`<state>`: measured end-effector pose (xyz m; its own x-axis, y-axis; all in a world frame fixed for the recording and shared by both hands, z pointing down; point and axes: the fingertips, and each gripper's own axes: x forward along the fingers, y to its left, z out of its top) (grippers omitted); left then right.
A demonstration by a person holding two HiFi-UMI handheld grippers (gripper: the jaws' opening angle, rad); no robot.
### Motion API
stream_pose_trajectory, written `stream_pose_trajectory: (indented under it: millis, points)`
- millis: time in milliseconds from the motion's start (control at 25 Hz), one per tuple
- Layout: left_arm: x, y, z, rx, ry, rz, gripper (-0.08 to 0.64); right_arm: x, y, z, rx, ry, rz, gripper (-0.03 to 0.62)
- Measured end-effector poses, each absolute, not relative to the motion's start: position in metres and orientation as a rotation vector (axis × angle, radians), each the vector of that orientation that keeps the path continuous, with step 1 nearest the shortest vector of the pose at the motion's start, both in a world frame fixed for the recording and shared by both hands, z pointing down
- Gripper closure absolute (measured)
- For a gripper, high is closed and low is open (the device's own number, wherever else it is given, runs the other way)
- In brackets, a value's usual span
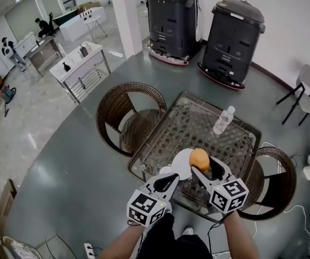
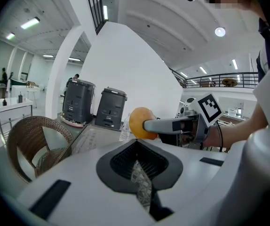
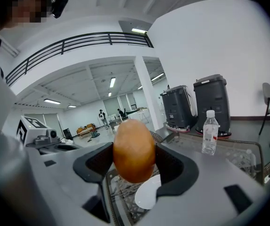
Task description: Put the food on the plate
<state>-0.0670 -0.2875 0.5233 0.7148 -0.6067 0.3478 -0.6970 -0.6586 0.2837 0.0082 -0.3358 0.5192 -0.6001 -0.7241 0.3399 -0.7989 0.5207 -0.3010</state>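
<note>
- Gripping the orange-brown, egg-shaped food (image 3: 134,150) by its two sides, the right gripper (image 1: 202,167) carries it with its long axis upright between the jaws.
- The food hangs above the glass-topped wicker table (image 1: 190,117), over the 3 o'clock edge of the round white plate (image 1: 180,164).
- Seen from the right gripper, the plate lies at the food's 6 o'clock, so a short descent, nudged toward 9 o'clock, looks enough.
- The left gripper (image 1: 167,182), jaws pressed together on nothing, waits at the plate's 7 o'clock.

one orange food (image 1: 199,159), one plate (image 1: 177,162), one bottle (image 1: 223,121), two wicker chairs (image 1: 110,111) (two black machines (image 1: 174,20)).
</note>
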Motion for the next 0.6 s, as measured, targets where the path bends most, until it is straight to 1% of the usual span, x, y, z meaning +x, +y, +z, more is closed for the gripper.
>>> stream_pose_trajectory:
  millis: [280,600]
  points:
    - [-0.072,-0.305,0.56,2.494,-0.956,0.366,0.552,0.006,-0.356,0.558,1.329,-2.482,0.71,0.302]
    - [-0.074,-0.313,0.601,2.463,-0.902,0.472,0.552,-0.002,-0.36,0.629,1.297,-2.313,0.754,0.302]
